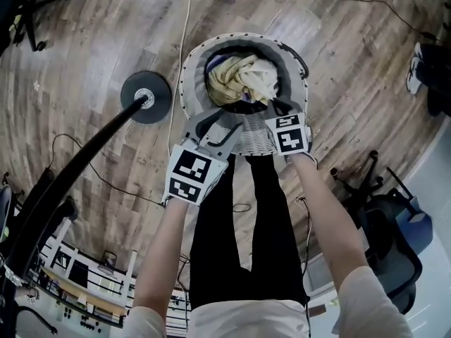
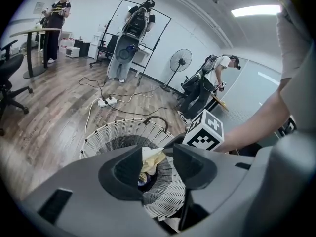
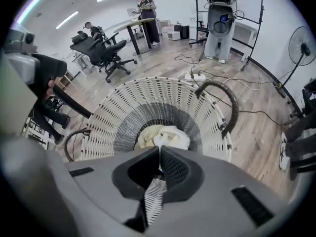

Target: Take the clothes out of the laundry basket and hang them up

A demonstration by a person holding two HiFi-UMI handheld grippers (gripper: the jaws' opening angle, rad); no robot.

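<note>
Right gripper: jaws pressed together, pinching thin edge of cream garment. Rest of garment bunched just beyond jaw tips, down inside white wicker laundry basket. Left gripper: jaws apart, nothing between pads; same garment visible through gap, below and ahead. Both grippers side by side over near rim of basket, angled down into it. Blue cloth lies on far side of garment from both grippers. Round black stand base on wood floor, out to left of left gripper.
</note>
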